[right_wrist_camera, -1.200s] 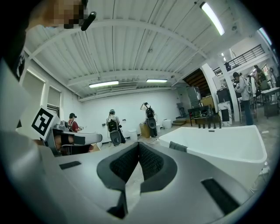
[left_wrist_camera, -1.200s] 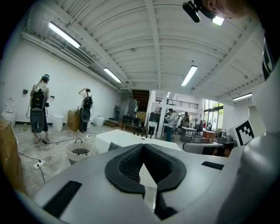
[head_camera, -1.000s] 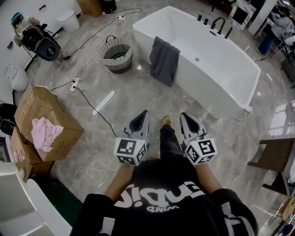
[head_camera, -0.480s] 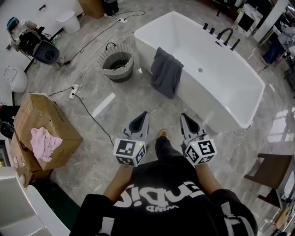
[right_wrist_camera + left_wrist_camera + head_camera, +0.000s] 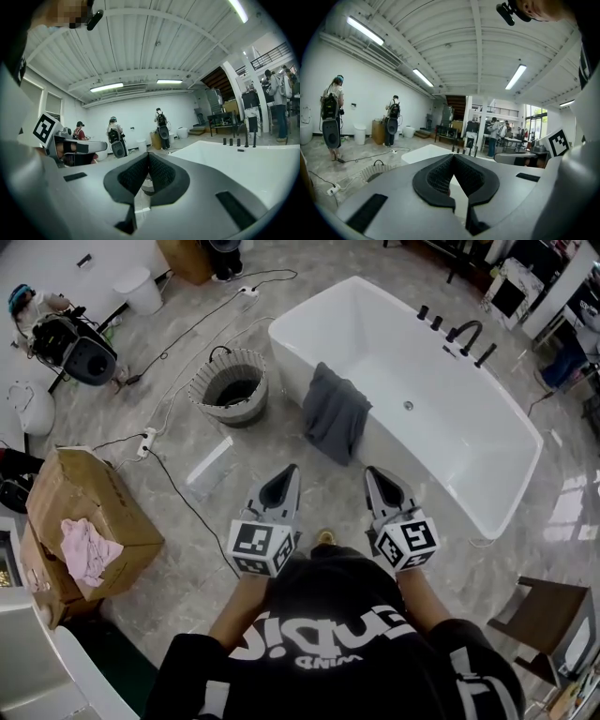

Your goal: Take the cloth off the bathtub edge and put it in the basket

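Only the shirt [image 5: 328, 638] by the right gripper [image 5: 373, 473] bears lettering, white, unreadable.

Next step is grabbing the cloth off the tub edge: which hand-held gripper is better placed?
Right, narrowly: the cloth hangs ahead between both, slightly nearer the right hand-held gripper. The left hand-held gripper sits toward the basket. Both are shut and empty.

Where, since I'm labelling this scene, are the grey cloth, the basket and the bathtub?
grey cloth [image 5: 335, 423]: head view, part hanging outside the tub.
basket [image 5: 200, 388]: head view, its left rim.
bathtub [image 5: 375, 343]: head view, bare inner floor.
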